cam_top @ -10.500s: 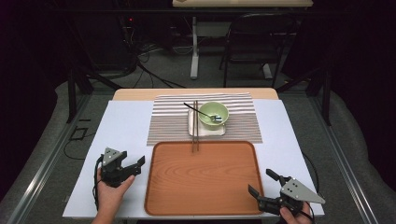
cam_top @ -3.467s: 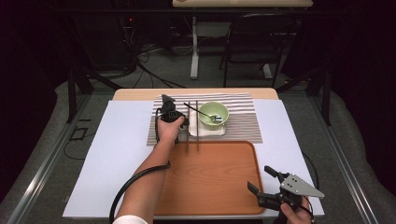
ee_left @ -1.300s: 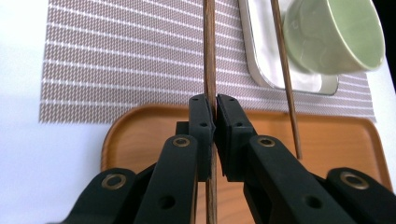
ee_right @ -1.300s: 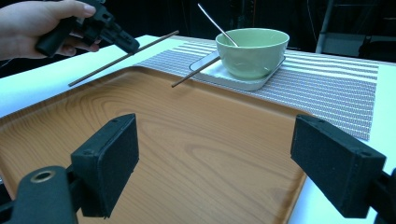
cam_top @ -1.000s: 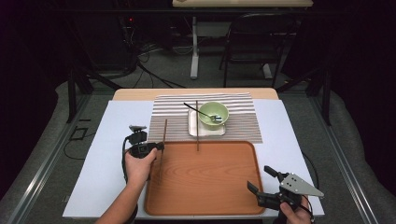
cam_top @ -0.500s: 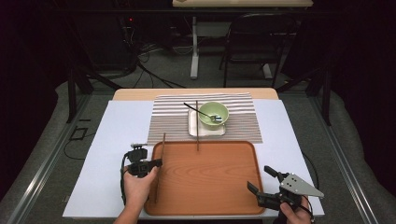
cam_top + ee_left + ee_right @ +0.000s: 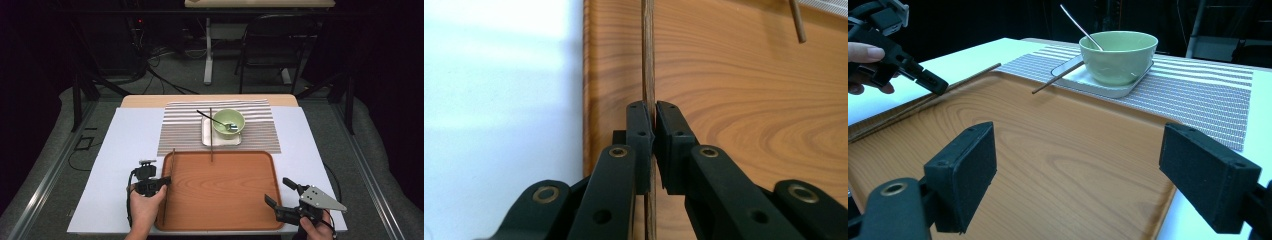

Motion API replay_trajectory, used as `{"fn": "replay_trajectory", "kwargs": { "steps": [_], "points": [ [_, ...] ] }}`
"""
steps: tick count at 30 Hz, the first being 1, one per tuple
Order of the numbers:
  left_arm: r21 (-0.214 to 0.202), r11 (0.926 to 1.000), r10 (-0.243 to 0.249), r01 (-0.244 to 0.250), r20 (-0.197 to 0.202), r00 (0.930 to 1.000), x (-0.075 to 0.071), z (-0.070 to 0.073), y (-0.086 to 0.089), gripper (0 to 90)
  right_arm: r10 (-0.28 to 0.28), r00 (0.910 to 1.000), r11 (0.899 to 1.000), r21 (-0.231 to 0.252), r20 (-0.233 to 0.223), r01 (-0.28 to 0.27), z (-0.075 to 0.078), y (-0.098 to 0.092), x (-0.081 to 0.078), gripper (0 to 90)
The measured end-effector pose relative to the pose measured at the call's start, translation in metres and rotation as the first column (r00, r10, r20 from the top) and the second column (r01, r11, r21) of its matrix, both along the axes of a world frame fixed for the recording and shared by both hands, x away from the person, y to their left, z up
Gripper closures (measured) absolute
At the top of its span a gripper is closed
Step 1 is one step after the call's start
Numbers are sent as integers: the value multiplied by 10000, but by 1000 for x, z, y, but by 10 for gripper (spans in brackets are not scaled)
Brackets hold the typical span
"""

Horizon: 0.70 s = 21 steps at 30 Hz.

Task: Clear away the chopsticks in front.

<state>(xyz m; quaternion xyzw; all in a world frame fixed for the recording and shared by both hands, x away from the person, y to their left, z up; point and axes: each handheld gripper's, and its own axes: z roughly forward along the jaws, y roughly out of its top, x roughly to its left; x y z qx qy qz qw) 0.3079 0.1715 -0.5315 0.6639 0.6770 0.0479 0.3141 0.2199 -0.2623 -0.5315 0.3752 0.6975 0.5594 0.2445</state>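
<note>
Since the earlier frame, left claw [image 7: 161, 183] carries one chopstick [image 7: 169, 180], clamped, to the tray [image 7: 235, 200]. Second chopstick [image 7: 211, 134] remains beyond it; right claw [image 7: 277, 192] idles open.

Dark lab: floor cables [image 7: 165, 82], railed test table [image 7: 125, 135].

no legible text, labels, brands, numbers or signs in any view. checked the tray, placemat, bowl, small plate, chopsticks and hand-held gripper bodies: all plain, unmarked surfaces.
</note>
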Motion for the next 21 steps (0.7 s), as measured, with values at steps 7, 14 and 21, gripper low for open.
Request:
{"fn": "replay_trajectory", "kwargs": {
  "steps": [7, 14, 21],
  "points": [
    [59, 10000, 79, -79, -43, 10000, -4, -3, 2, 853, -2, 10000, 10000, 2, -4, 2, 0, 0, 0, 146],
    [75, 9999, 128, -127, -129, 9998, -8, -6, 3, 852, -3, 10000, 10000, -1, 0, 3, 0, 0, 0, 146],
    [104, 9998, 189, -187, -134, 9997, -8, -10, 2, 850, 0, 10000, 10000, -5, -1, 0, 0, 0, 0, 146]
  ]
}}
